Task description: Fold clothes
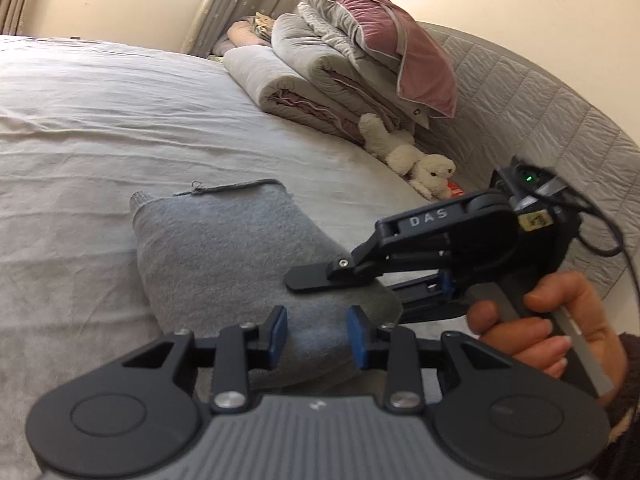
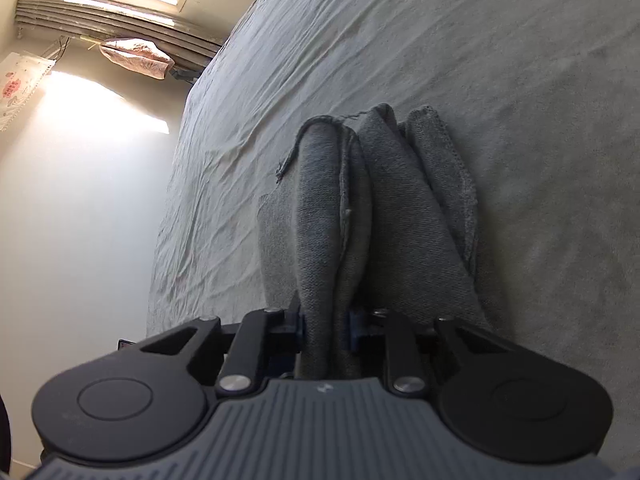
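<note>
Grey knitted garment (image 1: 224,248), folded into a thick bundle, lies on the pale wrinkled bedsheet (image 1: 80,120) near the front edge of the bed. In the left wrist view we see the left gripper (image 1: 317,334) poised over the near end of the bundle, its blue-padded fingers (image 1: 280,330) apart, with grey fabric showing between them but not pinched. The right gripper (image 1: 320,280) — a black tool marked "DAS", held in a bare hand (image 1: 540,328) — enters from the right, one flat finger lying on top of the bundle's near right corner and the other beneath that edge. In the right wrist view we find the right gripper (image 2: 326,326) clamped on several stacked layers of the garment (image 2: 372,200), which runs away from the fingers in long vertical folds; a loose thread trails at its far end. Behind the garment, at the quilted grey headboard (image 1: 520,92), we note a stack of rolled grey blankets (image 1: 304,80), a mauve velvet pillow (image 1: 380,36) and a cream plush toy (image 1: 416,160).
</note>
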Action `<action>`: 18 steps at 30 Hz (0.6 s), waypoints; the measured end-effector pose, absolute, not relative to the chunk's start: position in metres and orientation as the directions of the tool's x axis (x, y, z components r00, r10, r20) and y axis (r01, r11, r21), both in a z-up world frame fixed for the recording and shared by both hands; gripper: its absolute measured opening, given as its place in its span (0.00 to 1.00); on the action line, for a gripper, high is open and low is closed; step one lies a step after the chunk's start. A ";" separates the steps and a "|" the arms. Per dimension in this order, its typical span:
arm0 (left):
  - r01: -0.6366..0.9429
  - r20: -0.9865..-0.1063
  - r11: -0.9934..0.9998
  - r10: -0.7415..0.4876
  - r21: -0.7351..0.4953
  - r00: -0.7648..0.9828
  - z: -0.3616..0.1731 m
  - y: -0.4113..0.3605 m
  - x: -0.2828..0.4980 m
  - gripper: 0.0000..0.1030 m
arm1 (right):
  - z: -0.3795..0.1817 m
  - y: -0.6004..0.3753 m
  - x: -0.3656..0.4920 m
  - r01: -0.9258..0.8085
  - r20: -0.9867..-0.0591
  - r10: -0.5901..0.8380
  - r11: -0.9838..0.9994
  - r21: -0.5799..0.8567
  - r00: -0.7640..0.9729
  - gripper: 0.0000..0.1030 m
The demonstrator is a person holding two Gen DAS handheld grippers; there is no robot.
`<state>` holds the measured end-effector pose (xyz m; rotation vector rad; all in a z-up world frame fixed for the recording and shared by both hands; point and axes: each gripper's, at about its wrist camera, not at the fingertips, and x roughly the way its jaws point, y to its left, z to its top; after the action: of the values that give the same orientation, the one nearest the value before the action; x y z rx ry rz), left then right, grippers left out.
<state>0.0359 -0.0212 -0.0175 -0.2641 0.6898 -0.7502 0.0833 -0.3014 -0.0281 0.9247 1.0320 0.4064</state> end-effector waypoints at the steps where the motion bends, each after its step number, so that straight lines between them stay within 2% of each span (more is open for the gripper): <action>1: 0.537 -0.457 0.706 -0.708 -0.462 0.538 -0.014 -0.015 0.035 0.34 | -0.028 -0.305 0.082 0.112 -0.531 0.688 0.555 0.824 0.494 0.22; 3: 0.536 -0.415 0.702 -0.711 -0.469 0.568 -0.009 -0.004 0.034 0.39 | -0.021 -0.307 0.079 0.072 -0.492 0.706 0.535 0.842 0.509 0.22; 9: 0.495 -0.366 0.713 -0.689 -0.496 0.626 -0.014 0.001 0.044 0.37 | -0.014 -0.327 0.070 0.024 -0.458 0.709 0.529 0.848 0.536 0.22; 13: 0.524 -0.382 0.717 -0.692 -0.460 0.612 -0.019 -0.020 0.047 0.37 | -0.024 -0.338 0.071 0.055 -0.461 0.710 0.515 0.856 0.533 0.22; 18: 0.573 -0.429 0.745 -0.667 -0.343 0.609 -0.028 -0.044 0.040 0.37 | -0.048 -0.351 0.073 0.114 -0.490 0.705 0.510 0.853 0.512 0.21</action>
<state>0.0404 -0.0442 -0.0276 -0.1774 0.5676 -0.7198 0.0728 -0.3511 -0.0479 0.9931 0.9909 0.4366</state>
